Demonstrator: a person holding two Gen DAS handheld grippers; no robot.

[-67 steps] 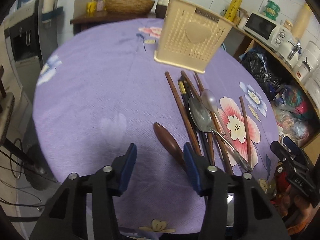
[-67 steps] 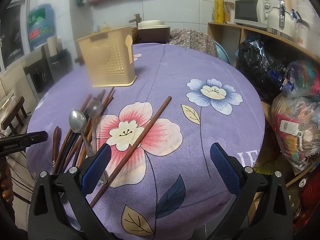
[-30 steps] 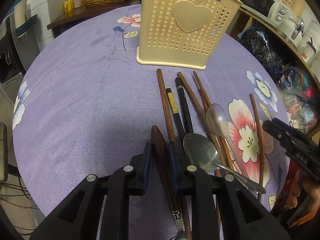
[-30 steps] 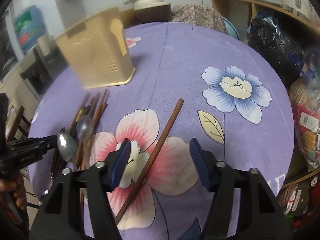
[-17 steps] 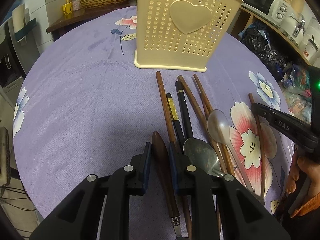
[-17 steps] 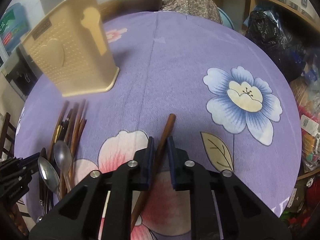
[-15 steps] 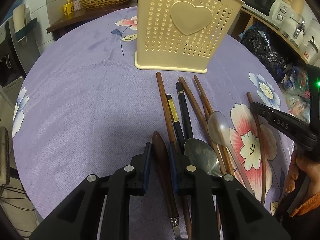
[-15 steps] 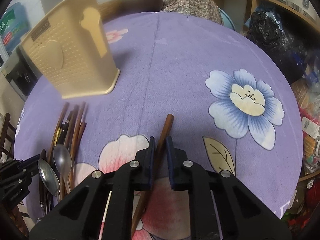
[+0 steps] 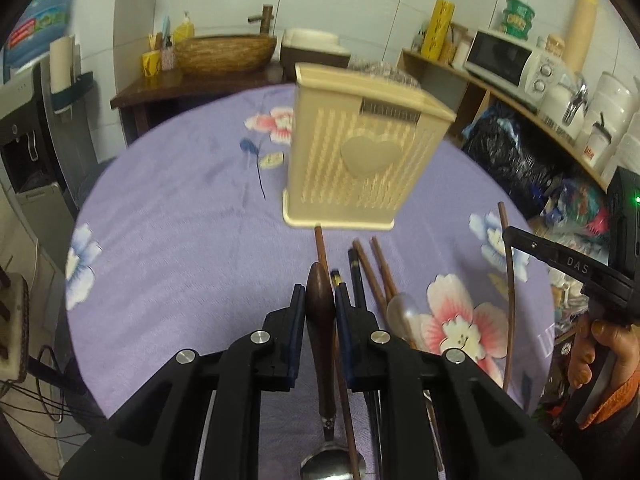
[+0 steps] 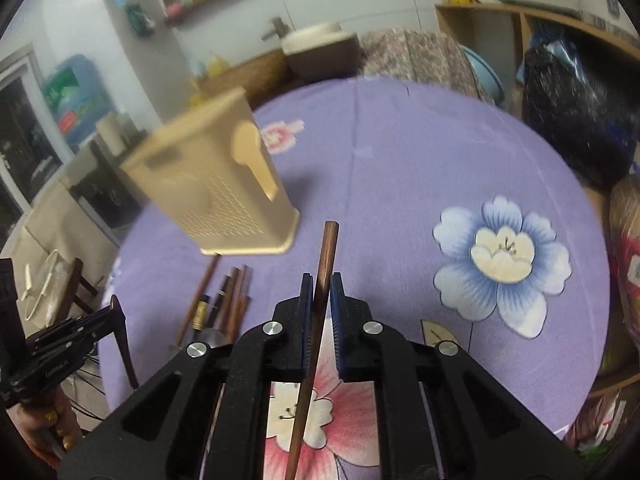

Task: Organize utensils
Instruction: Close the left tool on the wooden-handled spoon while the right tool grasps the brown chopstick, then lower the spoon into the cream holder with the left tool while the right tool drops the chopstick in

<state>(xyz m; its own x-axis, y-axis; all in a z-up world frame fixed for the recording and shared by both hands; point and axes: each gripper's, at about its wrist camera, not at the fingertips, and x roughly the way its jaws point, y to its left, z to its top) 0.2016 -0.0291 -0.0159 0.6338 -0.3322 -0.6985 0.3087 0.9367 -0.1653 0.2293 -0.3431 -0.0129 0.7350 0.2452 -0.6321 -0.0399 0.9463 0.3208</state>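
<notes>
Round table w/ purple floral cloth (image 9: 180, 216); beige perforated utensil caddy (image 9: 360, 160) upright mid-table. Left gripper (image 9: 320, 312) clamps wooden-handled spoon (image 9: 322, 340); right gripper (image 10: 319, 312) clamps a brown chopstick (image 10: 324, 272). Remaining chopsticks (image 9: 372, 272) lie below caddy. Microwave (image 9: 508, 60) on the shelf, woven basket (image 9: 224, 52) on the sideboard.

Holder (image 9: 360, 160) stands upright mid-bench, dead ahead of both grippers; main obstacle. Bench (image 9: 180, 240) left of holder bare purple cloth, wide free room. Right of holder, cloth toward blue flower (image 10: 504, 256) also free. Utensil pile (image 9: 372, 276) lies just in front of holder's base, between the two grippers; low clutter there. Bench edge right: shelf (image 9: 520, 108) and bags (image 9: 516, 160) close, tight passage.
</notes>
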